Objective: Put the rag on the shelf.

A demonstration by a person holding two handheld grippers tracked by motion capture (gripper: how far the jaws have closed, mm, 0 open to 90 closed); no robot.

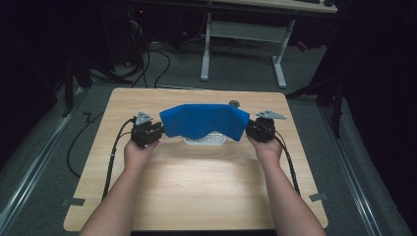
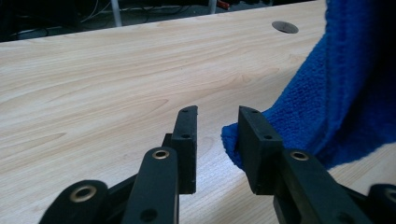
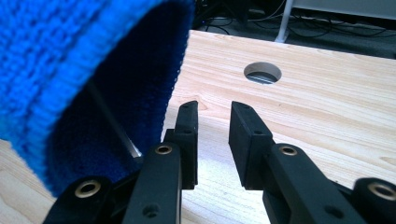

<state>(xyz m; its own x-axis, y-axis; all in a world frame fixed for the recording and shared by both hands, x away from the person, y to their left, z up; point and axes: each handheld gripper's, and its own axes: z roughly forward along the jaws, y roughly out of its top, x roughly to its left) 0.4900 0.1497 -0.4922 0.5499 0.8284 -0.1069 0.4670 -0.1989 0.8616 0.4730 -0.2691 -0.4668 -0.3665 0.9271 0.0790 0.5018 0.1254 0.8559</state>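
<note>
Evidently both grippers, the left gripper (image 1: 153,130) at nine o'clock and the right gripper (image 1: 252,129) at three o'clock of the blue towel (image 1: 204,120), are sitting with jaws apart, apparently having draped it over a white tray (image 1: 204,140).

The blue cloth (image 1: 204,121) covers most of a pale patterned thing (image 1: 204,140) near the tabletop's (image 1: 196,187) far edge; I cannot tell what it is. In my right gripper view the cloth runs off the top and left edges. In my left gripper view it runs off the right edge.
</note>
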